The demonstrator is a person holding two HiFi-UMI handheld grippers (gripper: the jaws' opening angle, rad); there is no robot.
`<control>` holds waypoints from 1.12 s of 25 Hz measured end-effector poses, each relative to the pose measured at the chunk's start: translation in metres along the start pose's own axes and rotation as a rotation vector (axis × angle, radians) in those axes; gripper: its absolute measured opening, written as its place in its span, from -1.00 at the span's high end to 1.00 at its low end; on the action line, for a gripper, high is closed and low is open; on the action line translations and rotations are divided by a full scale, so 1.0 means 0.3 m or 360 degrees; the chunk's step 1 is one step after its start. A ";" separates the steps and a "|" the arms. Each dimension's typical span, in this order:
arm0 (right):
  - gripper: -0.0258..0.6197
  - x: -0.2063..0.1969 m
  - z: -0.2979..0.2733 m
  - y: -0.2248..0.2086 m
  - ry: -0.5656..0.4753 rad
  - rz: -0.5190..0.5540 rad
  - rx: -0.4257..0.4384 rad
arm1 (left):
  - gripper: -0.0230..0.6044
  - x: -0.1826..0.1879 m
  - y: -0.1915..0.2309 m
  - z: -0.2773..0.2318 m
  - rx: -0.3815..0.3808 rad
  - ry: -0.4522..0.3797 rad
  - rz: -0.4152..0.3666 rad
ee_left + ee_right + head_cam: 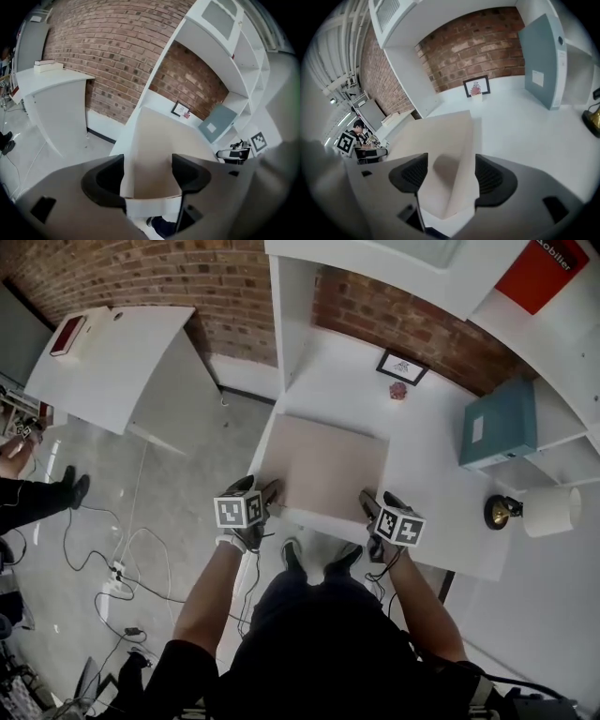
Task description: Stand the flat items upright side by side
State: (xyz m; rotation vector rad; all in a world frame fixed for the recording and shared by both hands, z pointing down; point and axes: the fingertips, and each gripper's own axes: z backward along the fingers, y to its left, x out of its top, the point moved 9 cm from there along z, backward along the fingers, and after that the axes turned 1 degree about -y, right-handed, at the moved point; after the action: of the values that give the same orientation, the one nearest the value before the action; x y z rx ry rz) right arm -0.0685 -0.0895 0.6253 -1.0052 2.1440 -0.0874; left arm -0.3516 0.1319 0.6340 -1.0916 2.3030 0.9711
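Found left gripper (270, 495) and right gripper (368, 504) with jaws wide apart, straddling the two near corners of the beige board (323, 465), pads not seen pressing on it. Recorded the board lying flat near the front of the white desk (441, 493); judged the step as taking hold, calling next for closing on that near edge and tipping it up. Noted farther back a grey-blue folder (499, 423) standing upright by the shelf, well apart, a likely neighbour.
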 end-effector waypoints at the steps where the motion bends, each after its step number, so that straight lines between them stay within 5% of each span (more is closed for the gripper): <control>1: -0.05 -0.014 -0.009 -0.004 0.0017 -0.0041 0.0010 | -0.02 0.002 0.005 -0.007 -0.0019 0.0014 0.0001; 6: 0.18 -0.058 -0.044 -0.015 0.0014 -0.0301 0.0171 | -0.01 0.014 0.009 -0.029 -0.0086 0.0042 -0.0009; 12: 0.22 -0.072 -0.042 -0.037 -0.0010 -0.0418 0.0225 | 0.05 0.054 -0.036 -0.002 -0.0068 0.0034 -0.0127; 21: 0.22 -0.075 -0.039 -0.082 -0.0017 -0.0746 0.0395 | 0.14 0.239 -0.217 0.100 0.0028 0.0015 -0.0593; 28: 0.23 -0.096 -0.009 -0.137 -0.0046 -0.0893 0.0507 | 0.15 0.323 -0.494 0.176 0.0255 0.0028 -0.1060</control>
State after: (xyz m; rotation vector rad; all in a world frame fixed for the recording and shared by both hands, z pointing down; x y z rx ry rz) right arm -0.0325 -0.0989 0.6590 -1.3661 1.6930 -0.6559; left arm -0.2899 0.0551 0.4776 -1.6356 1.7762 0.5041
